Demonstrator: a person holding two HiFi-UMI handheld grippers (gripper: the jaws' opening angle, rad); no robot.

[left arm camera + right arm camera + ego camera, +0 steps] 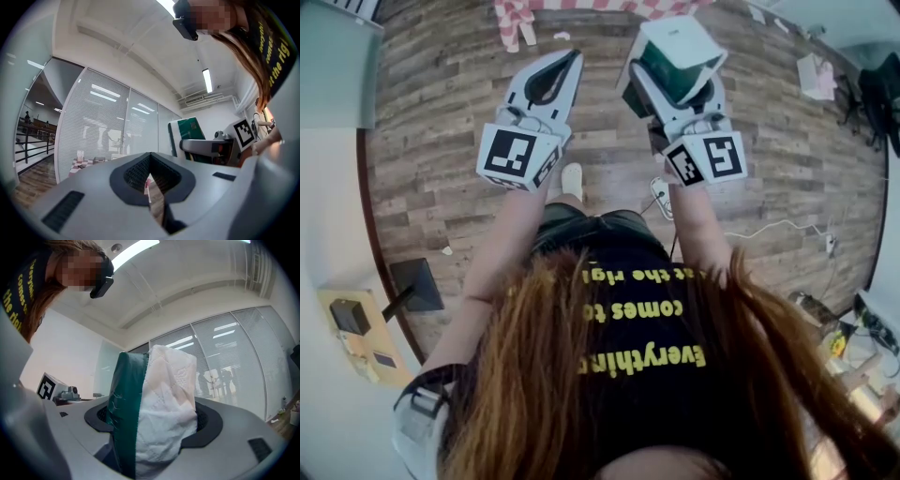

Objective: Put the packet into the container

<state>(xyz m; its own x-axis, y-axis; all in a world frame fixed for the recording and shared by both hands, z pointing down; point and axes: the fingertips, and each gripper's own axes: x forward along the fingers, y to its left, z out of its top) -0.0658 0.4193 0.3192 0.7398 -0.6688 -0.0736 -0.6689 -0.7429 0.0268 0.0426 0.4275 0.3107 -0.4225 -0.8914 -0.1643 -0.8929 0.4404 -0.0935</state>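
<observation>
Right gripper view: right tongs clamped on the green-and-white packet, held up over the wood floor; left tongs closed together, empty, alongside.

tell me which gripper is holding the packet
The right gripper: its jaws are clamped on the green and white packet. The left gripper has its jaws together, with nothing between them.
</observation>
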